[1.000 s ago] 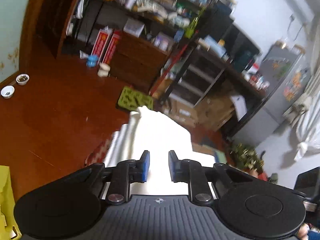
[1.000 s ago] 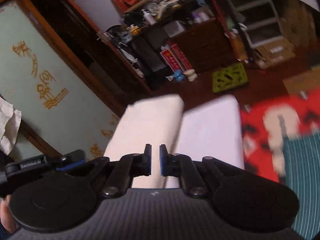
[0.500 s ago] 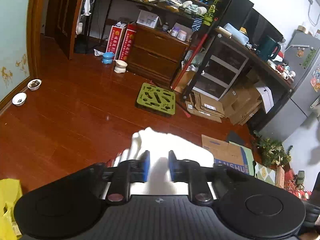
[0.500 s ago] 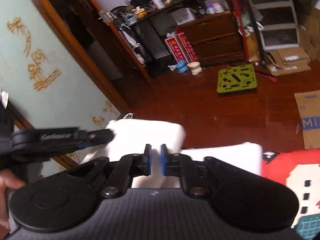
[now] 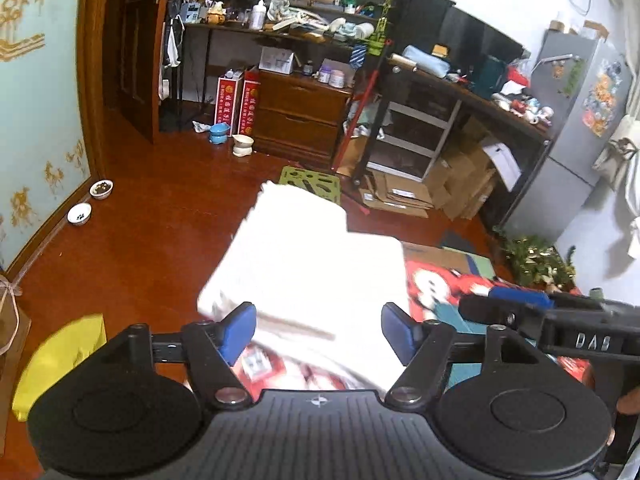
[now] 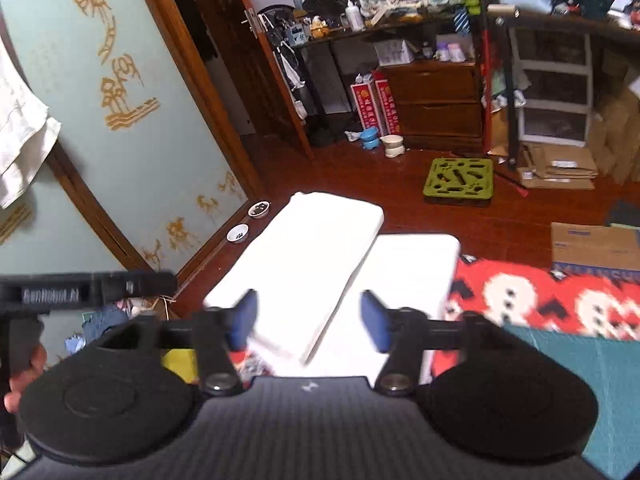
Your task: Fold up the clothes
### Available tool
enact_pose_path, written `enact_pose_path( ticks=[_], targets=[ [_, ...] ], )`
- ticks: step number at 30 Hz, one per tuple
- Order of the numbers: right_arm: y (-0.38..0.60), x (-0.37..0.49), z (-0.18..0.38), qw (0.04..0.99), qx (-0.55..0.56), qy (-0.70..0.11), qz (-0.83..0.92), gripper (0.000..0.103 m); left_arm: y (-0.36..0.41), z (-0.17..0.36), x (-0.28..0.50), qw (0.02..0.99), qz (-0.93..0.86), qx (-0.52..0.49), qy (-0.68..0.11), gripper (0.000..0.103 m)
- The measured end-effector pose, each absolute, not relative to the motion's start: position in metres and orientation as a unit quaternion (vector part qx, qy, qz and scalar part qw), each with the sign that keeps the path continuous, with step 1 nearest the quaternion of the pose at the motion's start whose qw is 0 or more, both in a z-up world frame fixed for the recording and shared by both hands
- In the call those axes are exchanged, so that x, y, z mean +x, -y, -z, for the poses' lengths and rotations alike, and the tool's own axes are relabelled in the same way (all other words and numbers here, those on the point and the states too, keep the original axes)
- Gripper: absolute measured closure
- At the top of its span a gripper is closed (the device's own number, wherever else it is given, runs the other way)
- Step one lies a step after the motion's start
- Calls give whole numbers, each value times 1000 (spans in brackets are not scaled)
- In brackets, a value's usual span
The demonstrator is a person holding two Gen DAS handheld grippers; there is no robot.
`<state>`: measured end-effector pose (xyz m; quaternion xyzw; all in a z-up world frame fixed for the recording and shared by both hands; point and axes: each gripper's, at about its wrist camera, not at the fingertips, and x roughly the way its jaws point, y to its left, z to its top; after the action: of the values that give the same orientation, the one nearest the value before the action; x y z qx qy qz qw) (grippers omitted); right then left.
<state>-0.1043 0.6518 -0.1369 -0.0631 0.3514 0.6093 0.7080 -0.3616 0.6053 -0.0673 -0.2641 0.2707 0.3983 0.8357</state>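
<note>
The left claw (image 5: 318, 330) is standing spread wide, its jaws having just been opening; nothing is pinched between its blue pads (image 5: 239, 330). The right claw (image 6: 308, 318) is likewise spread, its jaws having just been opening, with nothing gripped. The white garment (image 6: 320, 272) is lying beyond both claws, folded into two long panels side by side, the left panel overlapping the right. It is resting on the left end of a red patterned blanket (image 6: 540, 300). Whether the pads are touching the cloth cannot be told. The wooden floor (image 5: 140, 220) is lying beyond.
</note>
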Motion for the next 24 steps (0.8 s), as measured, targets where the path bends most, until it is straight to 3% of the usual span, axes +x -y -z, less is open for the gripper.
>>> enact_pose_path(
  ticks=[8,12,16,24],
  targets=[
    [-513,-188,94,722,-77,-340,-598,2,-478,67,-401,831,-409,-239,-291,26],
    [-457,-218,94,725,-83,-339,-593,1,-436,73,-418,830,-416,-234,-289,18],
    [-415,-244,100,723,-87,-355,-586,0,-414,78,-429,825,-406,-261,-294,17],
    [-380,-290,92,748,-126,-348,-551,0,-370,64,-441,827,-431,-215,-289,17]
  ],
)
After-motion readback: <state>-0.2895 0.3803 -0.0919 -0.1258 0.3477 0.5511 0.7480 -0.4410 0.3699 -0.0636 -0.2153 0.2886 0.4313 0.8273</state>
